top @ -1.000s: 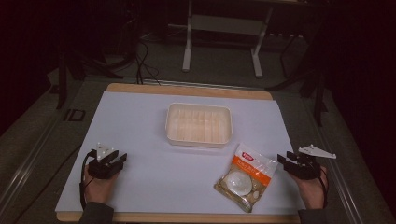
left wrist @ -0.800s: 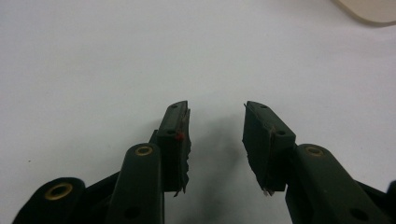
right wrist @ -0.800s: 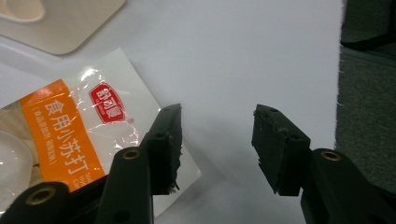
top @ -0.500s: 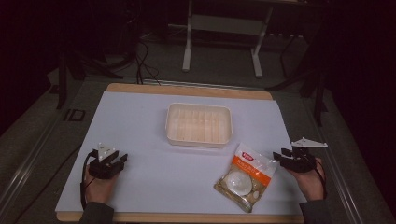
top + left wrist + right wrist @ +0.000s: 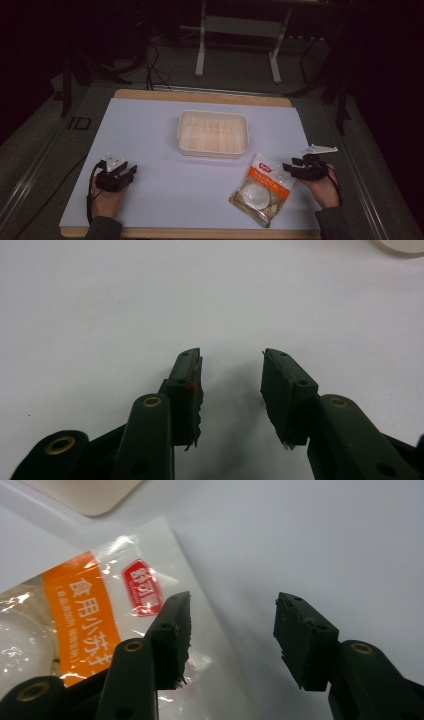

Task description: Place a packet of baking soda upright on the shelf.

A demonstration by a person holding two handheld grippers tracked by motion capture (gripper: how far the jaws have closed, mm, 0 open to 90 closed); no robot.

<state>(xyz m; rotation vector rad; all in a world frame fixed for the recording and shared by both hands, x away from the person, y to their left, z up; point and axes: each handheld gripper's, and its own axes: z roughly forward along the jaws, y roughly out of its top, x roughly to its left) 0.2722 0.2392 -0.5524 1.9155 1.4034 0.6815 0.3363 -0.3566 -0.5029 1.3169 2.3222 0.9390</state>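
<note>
Two handheld grippers sit over a white table (image 5: 165, 150). At the near right, the right gripper (image 5: 289, 168) has its jaws wide apart, just opened further, nothing between them; one jaw hangs over the top edge of a clear and orange food packet (image 5: 261, 189) lying flat beside it. A cream tray (image 5: 212, 133) sits mid-table. At near left, the left gripper (image 5: 131, 170) rests with jaws apart, empty
</note>
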